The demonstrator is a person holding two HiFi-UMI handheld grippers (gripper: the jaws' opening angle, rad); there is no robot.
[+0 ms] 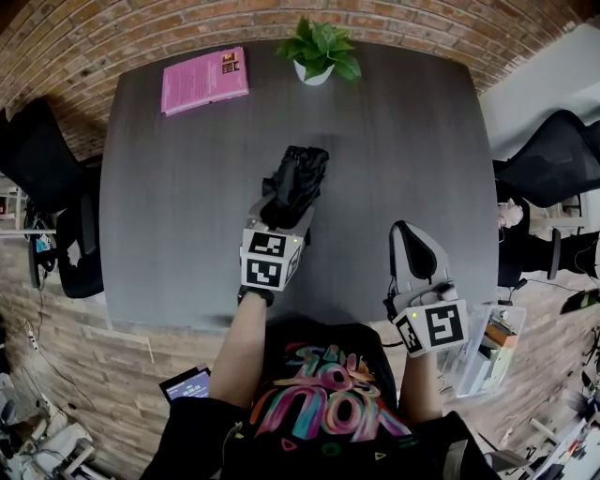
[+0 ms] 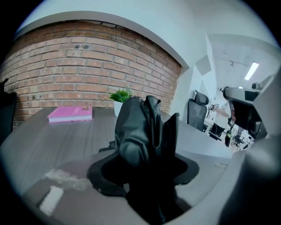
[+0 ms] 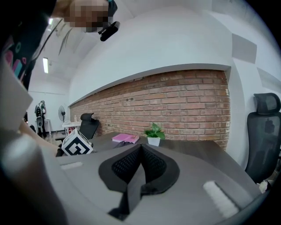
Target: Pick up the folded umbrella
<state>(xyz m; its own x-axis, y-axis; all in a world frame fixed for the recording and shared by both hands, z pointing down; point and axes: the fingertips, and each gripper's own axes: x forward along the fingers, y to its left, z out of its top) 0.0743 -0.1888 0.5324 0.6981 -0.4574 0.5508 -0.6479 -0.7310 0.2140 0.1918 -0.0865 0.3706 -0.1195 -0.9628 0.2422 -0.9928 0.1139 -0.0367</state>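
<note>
My left forearm reaches forward from my body, wrist straight, with the left claw (image 1: 284,214) tipped downward over the near half of the surface (image 1: 178,216). Its jaws are pinching the folded umbrella (image 1: 298,178) by its near end, and the black fabric bunches up between the pads. In the left gripper view the umbrella (image 2: 141,132) fills the gap of the claw (image 2: 147,178).

My right forearm sits closer in at the surface's near right edge, and the right claw (image 1: 407,232) points forward, almost level. Its jaws are pressed together with nothing between them, and the right gripper view shows the claw (image 3: 140,165) with its two pads meeting in a narrow V.

The umbrella's long axis follows the left claw's own line. It runs away from me toward the far edge, leaning a little right, with the free end farthest out. I cannot tell whether that end touches the surface.

Beyond it the dark surface is bare up to a pink book (image 1: 204,81) at the far left and a potted plant (image 1: 319,52) at the far middle. A brick wall (image 1: 112,28) stands behind them.
</note>
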